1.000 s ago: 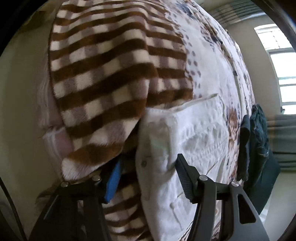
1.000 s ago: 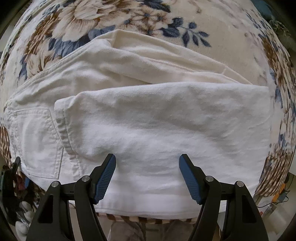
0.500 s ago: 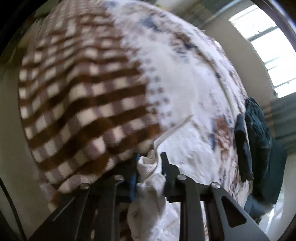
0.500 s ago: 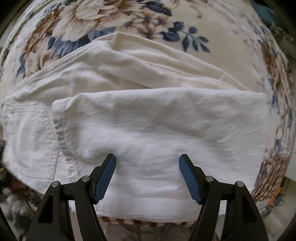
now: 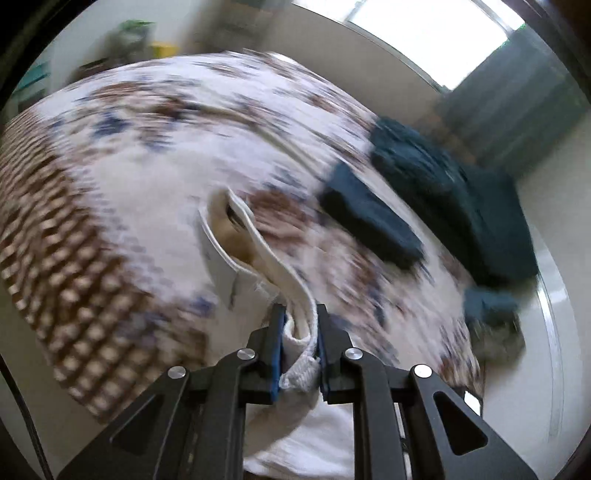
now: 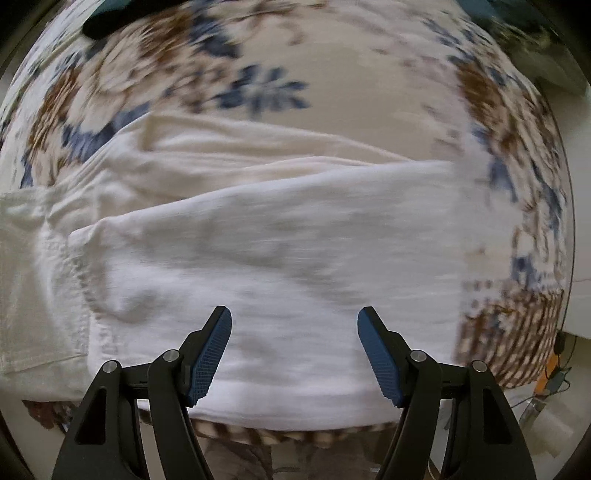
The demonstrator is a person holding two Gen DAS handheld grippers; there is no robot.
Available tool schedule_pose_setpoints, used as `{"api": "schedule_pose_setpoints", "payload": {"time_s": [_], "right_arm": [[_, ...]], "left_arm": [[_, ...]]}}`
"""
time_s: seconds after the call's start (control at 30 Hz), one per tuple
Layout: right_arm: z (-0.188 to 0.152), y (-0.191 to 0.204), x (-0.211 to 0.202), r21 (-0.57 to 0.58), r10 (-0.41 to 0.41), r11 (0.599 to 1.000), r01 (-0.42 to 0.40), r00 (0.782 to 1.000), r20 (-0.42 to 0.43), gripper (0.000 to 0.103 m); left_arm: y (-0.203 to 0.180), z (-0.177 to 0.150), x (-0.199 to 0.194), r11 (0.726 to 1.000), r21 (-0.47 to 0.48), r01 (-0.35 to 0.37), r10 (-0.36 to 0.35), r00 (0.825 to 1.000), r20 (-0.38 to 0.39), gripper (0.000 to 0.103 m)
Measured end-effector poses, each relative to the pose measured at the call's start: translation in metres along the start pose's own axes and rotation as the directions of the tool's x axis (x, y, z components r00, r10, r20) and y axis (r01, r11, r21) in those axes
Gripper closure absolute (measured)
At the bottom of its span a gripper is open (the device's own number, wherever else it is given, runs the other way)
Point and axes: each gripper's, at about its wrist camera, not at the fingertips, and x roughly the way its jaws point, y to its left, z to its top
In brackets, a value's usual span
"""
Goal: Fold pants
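Note:
White pants [image 6: 277,240] lie folded across a floral bedspread [image 6: 351,81], a back pocket showing at the left. My right gripper [image 6: 294,314] hovers open just above the near part of the pants, pointing down, with nothing between its fingers. In the blurred left wrist view my left gripper [image 5: 298,310] is shut on the pants' waistband [image 5: 258,243], which is lifted off the bed and stands up as an open loop beyond the fingertips. More white cloth hangs below the fingers.
A brown-and-white checked blanket [image 5: 55,251] covers the left side of the bed. Dark teal clothes [image 5: 461,206] and a dark folded piece [image 5: 369,229] lie at the bed's right edge. Beyond them are pale floor, a curtain and a bright window [image 5: 424,33].
My left gripper closed on the pants' waist edge, then rose and rolled, pulling the cloth up. The right gripper drifted slightly over the pants and stayed open.

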Motion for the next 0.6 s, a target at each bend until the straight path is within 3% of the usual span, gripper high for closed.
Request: {"api": "schedule_pose_setpoints", "payload": {"time_s": [0.13, 0.23, 0.37, 0.43, 0.53, 0.6], "right_arm": [[-0.009, -0.051, -0.005, 0.068, -0.004, 0.998, 0.003, 1.000, 0.008, 0.030], [-0.018, -0.090, -0.003, 0.114, -0.023, 0.993, 0.022, 1.000, 0.007, 0.030], [-0.037, -0.147, 0.009, 0.174, -0.046, 0.984, 0.047, 0.999, -0.013, 0.030], [-0.045, -0.174, 0.016, 0.200, -0.042, 0.979, 0.047, 0.999, -0.030, 0.030], [-0.044, -0.203, 0.026, 0.251, 0.022, 0.968, -0.012, 0.999, -0.040, 0.030], [-0.049, -0.219, 0.025, 0.277, 0.085, 0.958, -0.075, 0.996, -0.025, 0.030]], "left_arm": [[-0.070, -0.039, 0.023, 0.989, 0.137, 0.059, -0.045, 0.994, -0.104, 0.091], [-0.110, -0.077, 0.047, 0.974, 0.198, 0.112, -0.069, 0.974, -0.214, 0.091], [-0.155, -0.136, 0.087, 0.938, 0.313, 0.148, -0.029, 0.934, -0.356, 0.091], [-0.171, -0.166, 0.110, 0.919, 0.368, 0.140, 0.032, 0.905, -0.424, 0.094], [-0.180, -0.186, 0.126, 0.922, 0.372, 0.107, 0.101, 0.862, -0.497, 0.093], [-0.183, -0.182, 0.119, 0.934, 0.342, 0.105, 0.097, 0.847, -0.523, 0.085]]}}
